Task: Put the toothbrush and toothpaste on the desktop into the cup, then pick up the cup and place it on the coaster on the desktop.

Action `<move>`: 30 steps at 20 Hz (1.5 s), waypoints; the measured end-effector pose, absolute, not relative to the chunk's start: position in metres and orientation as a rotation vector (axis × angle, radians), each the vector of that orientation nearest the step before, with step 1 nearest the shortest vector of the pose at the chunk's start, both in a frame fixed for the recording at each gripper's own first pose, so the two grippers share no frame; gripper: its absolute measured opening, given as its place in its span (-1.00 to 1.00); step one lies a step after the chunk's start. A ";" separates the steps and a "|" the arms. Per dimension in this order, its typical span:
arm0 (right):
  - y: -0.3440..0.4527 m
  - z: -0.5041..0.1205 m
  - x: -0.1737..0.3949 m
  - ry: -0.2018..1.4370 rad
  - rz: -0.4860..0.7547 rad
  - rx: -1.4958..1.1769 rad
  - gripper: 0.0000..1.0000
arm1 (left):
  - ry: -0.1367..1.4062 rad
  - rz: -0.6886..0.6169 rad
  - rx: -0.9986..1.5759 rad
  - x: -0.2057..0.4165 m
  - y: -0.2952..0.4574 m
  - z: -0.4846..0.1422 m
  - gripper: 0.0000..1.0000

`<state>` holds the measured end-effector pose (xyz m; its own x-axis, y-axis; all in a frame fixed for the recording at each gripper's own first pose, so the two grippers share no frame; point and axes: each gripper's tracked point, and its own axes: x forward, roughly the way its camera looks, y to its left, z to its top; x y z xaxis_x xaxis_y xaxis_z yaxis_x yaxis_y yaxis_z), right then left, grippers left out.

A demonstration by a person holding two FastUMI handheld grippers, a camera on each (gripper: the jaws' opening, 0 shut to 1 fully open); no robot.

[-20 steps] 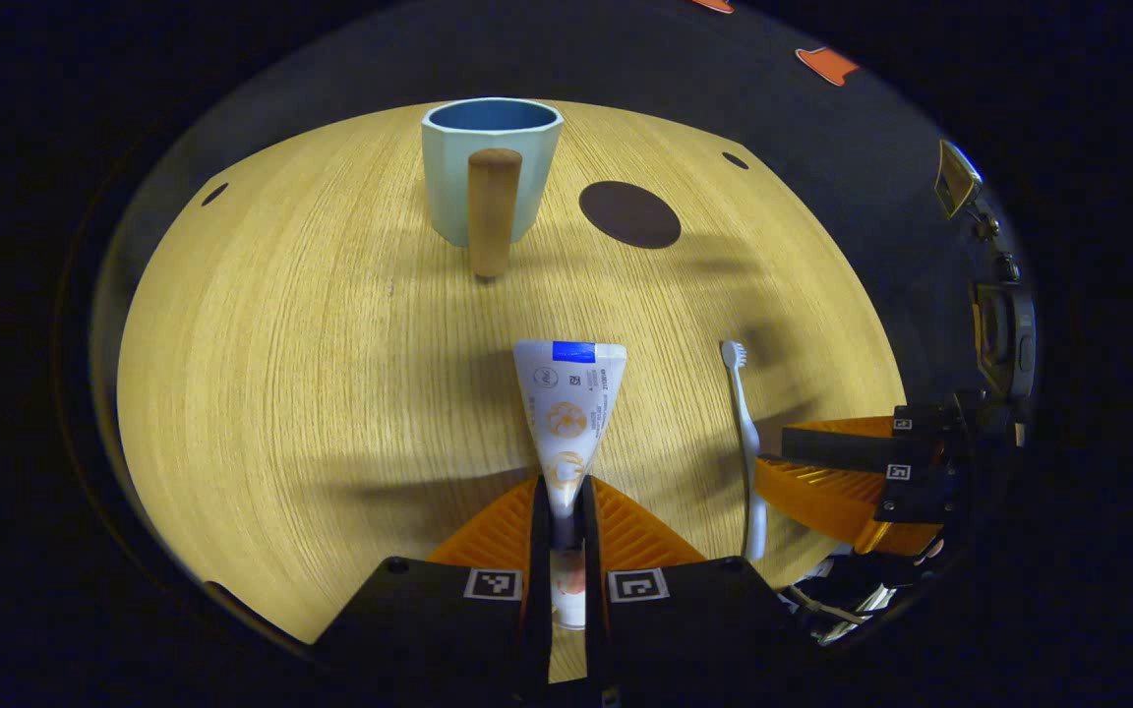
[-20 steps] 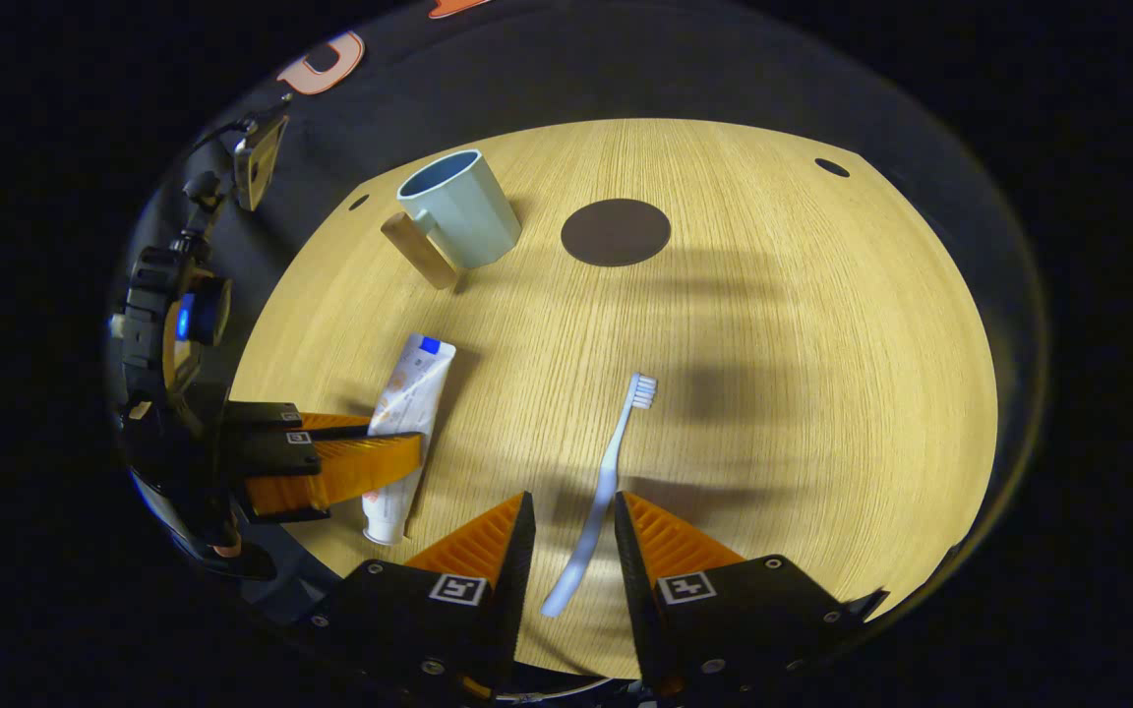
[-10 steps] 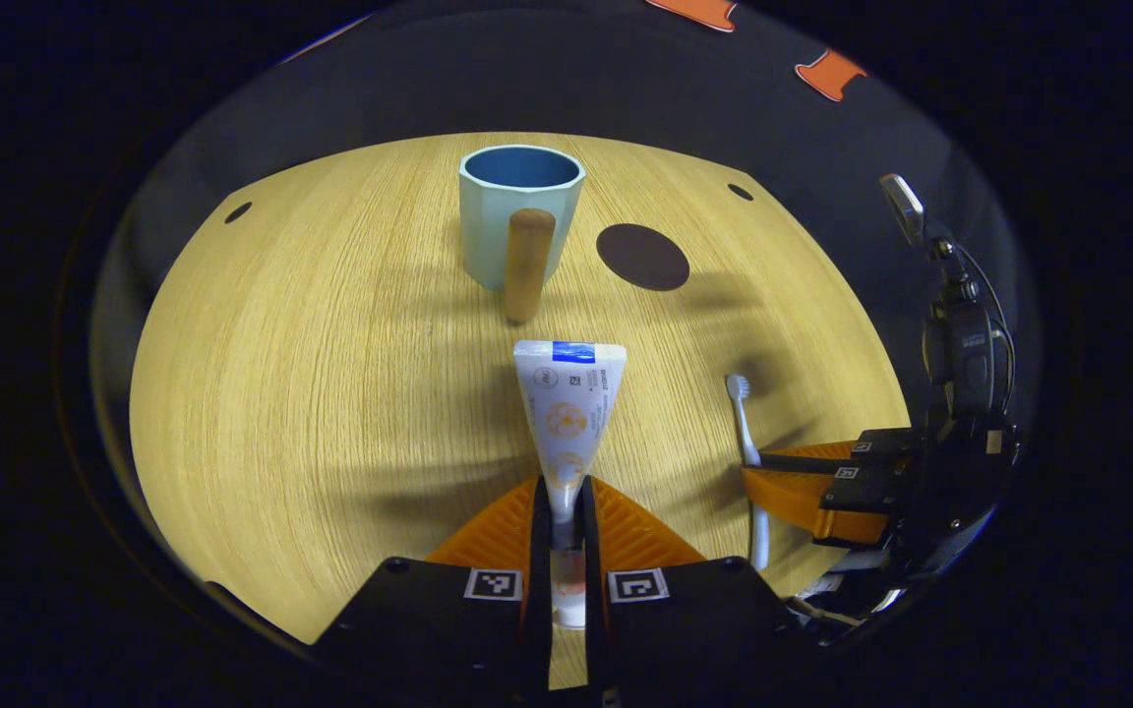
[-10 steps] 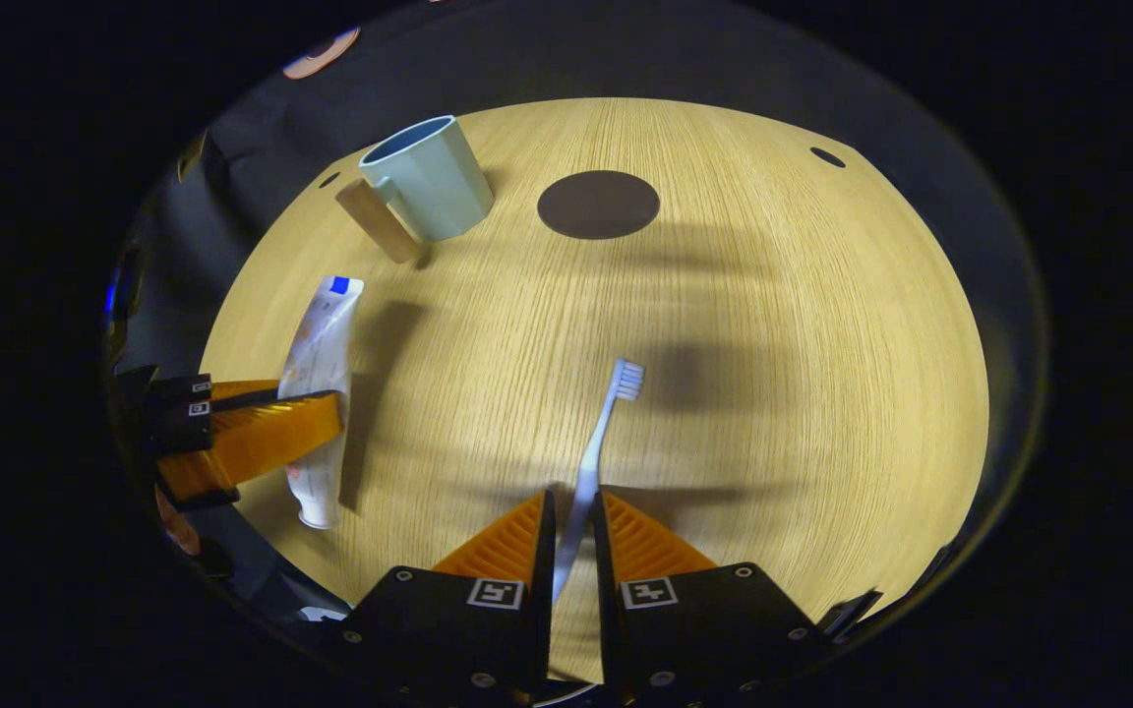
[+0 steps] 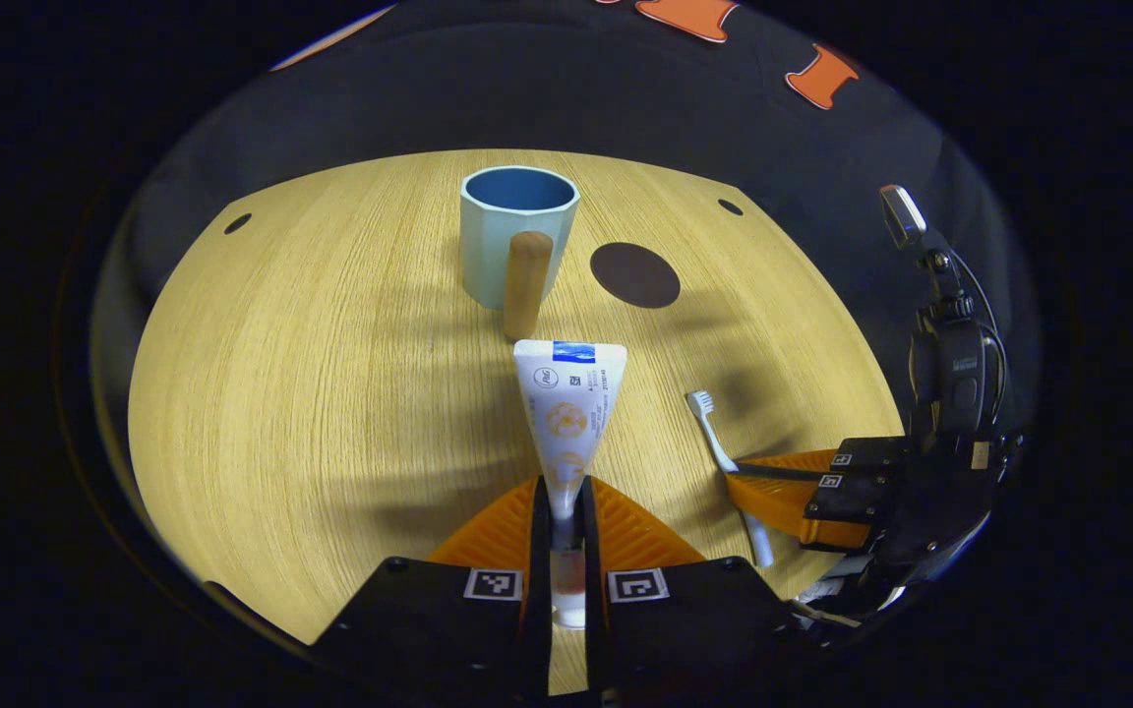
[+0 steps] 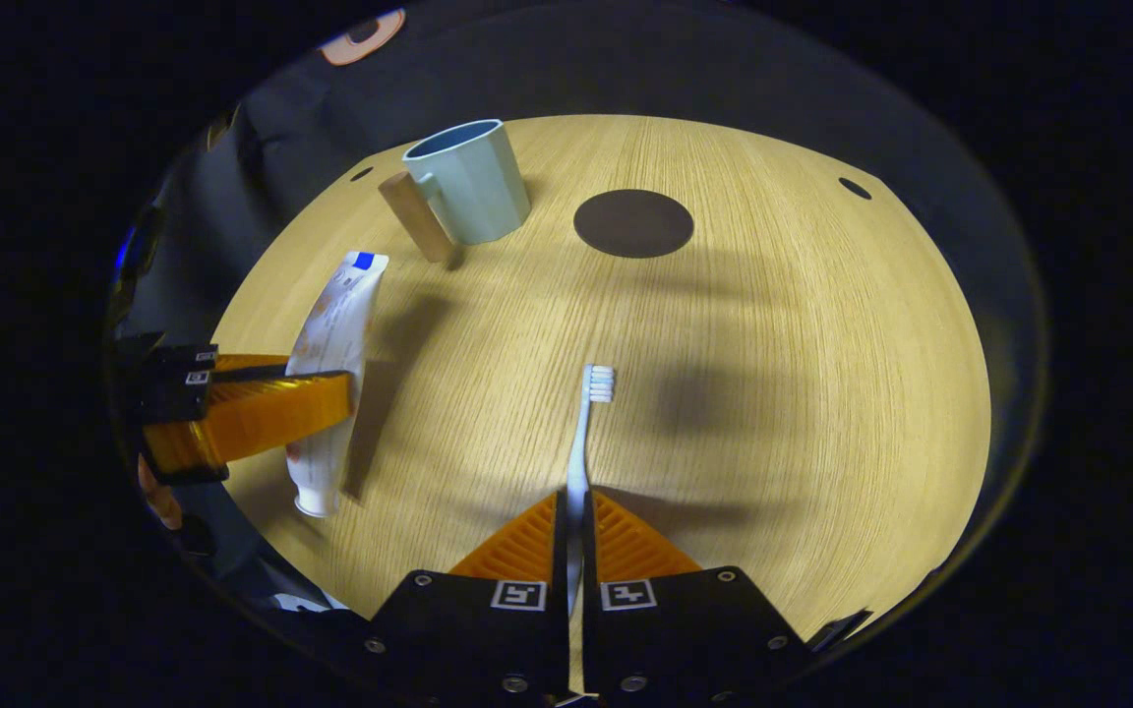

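Observation:
My left gripper [image 5: 565, 492] is shut on the white toothpaste tube [image 5: 568, 408], which points ahead, lifted off the wooden table [image 5: 311, 393]. Beyond it stands the pale blue cup [image 5: 515, 236] with a wooden handle, upright and empty as far as I see. A dark round coaster [image 5: 635, 274] lies to the cup's right. In the right gripper view my right gripper [image 6: 576, 506] is shut on the handle of the white toothbrush [image 6: 588, 423], bristles pointing ahead. The cup [image 6: 468, 192] and coaster [image 6: 633, 223] lie farther off. The left gripper [image 6: 335, 398] holds the tube [image 6: 335, 364] at left.
The round wooden table [image 6: 773, 344] has small dark holes near its far rim [image 6: 859, 188]. The right gripper with its camera mount [image 5: 921, 472] sits at the right of the left gripper view, holding the toothbrush [image 5: 724, 457]. Black cloth wall behind.
The right gripper's fingers closed fully on the toothbrush handle, and the brush now points straight ahead. The left gripper, still holding the tube, has risen slightly.

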<state>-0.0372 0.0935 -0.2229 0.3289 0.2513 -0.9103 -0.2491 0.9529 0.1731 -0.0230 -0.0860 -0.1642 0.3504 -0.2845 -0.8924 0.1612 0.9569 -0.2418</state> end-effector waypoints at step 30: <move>0.060 -0.092 0.041 0.474 0.289 0.097 -0.92 | 0.369 -0.160 0.018 0.089 -0.065 -0.019 -0.65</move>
